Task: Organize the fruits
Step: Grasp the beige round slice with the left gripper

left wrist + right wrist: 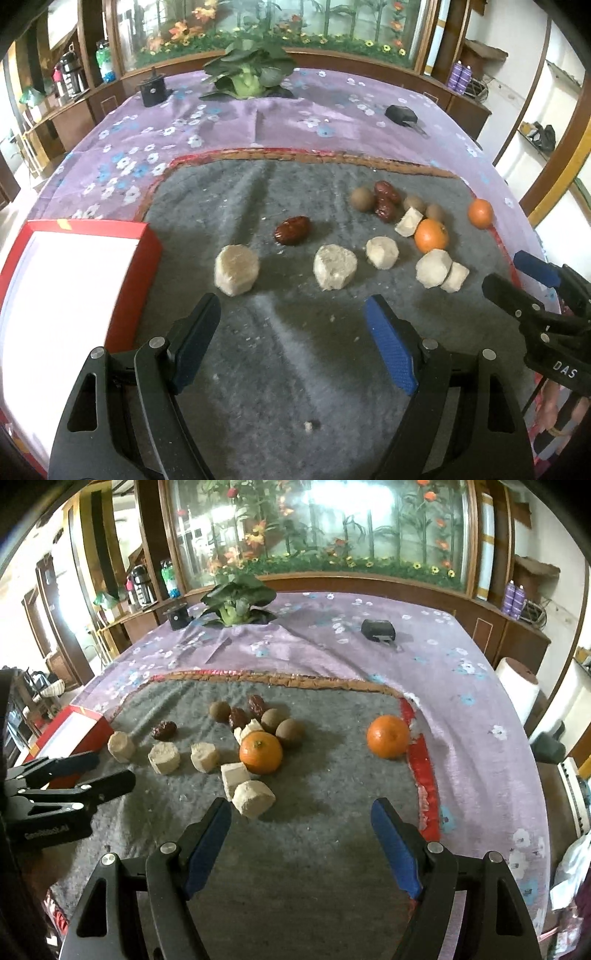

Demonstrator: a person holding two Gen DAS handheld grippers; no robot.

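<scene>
Table [229, 122]: covered with a purple cloth with flowers; it carries everything.
Mat [295, 362]: grey felt with a red and brown border, lying on the cloth; all fruits lie on it.
Box [22, 266]: red rim, white inside, at the left edge of the mat, just beside my left claw. I see no fruit in it.
Left claw [291, 332]: my fingers stand wide apart above the bare mat and hold nothing. Two pale chunks lie just beyond the tips.
Right claw [301, 830]: also spread wide, with nothing between the fingers. One pale chunk lies just beside my left finger [207, 842].
Plant [247, 70]: green leaves, at the far side of the table.
Oranges: one [260, 752] among the other fruits, touching a pale chunk; the other [388, 736] alone at the right border of the mat, well apart from the pile.
Pale chunks [253, 798]: several beige cut pieces, in a loose row across the middle of the mat.
Brown round fruits [290, 732]: four small ones, behind the near orange.
Red dates [238, 717]: two in the pile, wrinkled and dark; a third [292, 229] lies alone, nearer the box.
Black objects: one [152, 90] on the far left of the cloth, one [400, 113] on the far right; I cannot tell what they are.
</scene>
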